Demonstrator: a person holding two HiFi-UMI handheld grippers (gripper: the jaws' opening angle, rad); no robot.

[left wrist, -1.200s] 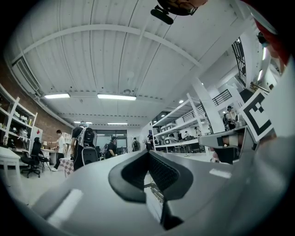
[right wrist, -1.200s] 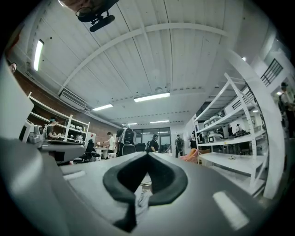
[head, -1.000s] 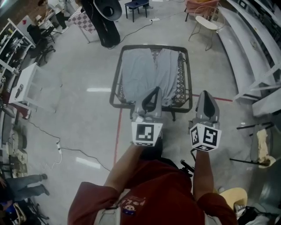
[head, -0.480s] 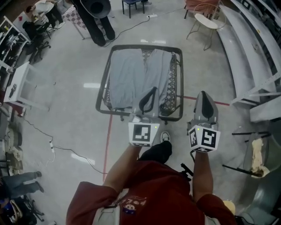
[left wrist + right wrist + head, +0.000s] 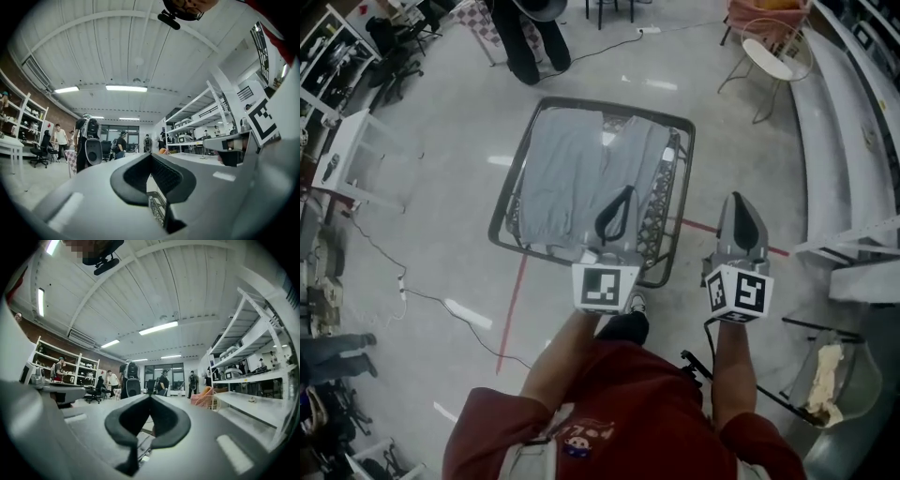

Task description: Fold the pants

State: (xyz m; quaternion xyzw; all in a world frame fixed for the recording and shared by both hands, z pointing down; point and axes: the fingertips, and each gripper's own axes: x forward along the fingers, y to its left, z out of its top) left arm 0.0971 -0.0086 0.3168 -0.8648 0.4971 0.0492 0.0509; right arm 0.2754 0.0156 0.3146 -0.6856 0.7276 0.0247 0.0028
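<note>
Pants [image 5: 581, 178]: spread on mesh table [image 5: 664, 202].
Left gripper [image 5: 625, 192]: jaws closed, empty, over pants' near end.
Right gripper [image 5: 737, 199]: jaws closed, empty, beside table.

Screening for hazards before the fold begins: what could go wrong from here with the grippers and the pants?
1. The left gripper and right gripper are both shut and empty; reaching the pants like that would probably shove the cloth, not grip it.
2. The pants lie on open lattice webbing; a jaw tip might snag in it.
</note>
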